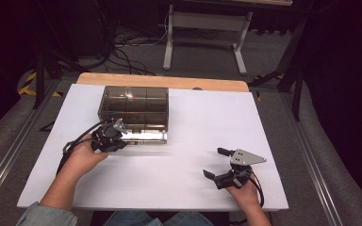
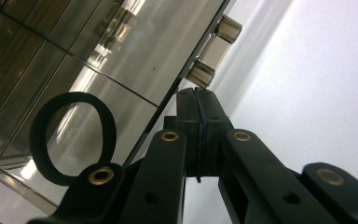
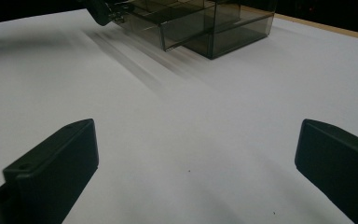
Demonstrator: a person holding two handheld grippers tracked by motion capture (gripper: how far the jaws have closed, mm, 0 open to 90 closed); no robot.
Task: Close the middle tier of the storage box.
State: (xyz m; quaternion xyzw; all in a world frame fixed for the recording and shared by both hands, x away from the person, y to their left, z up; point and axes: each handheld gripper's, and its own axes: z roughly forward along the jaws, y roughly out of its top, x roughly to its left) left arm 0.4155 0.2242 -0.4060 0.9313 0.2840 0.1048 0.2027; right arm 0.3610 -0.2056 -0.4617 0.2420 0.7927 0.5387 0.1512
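Note:
A smoky see-through box [image 1: 133, 106] stands on the white table top [image 1: 179, 174], with its drawer [image 1: 143, 136] pulled a little out toward me. My left gripper [image 1: 118, 128] is at the drawer's front left. In the left gripper view its jaws [image 2: 196, 100] are pressed together, and their tips sit just below the drawer's small handle [image 2: 213, 51]. I cannot tell whether anything is pinched. A black ring [image 2: 74, 137] shows through the drawer's plastic. My right gripper [image 1: 216, 163] rests open at the front right of the table, with nothing between its fingers [image 3: 56, 163].
The box [image 3: 205, 23] lies well ahead of the right gripper, across bare white surface. A wooden table edge [image 1: 162, 81] runs behind the box. Beyond it are a white stand [image 1: 202, 28] and cables on the floor.

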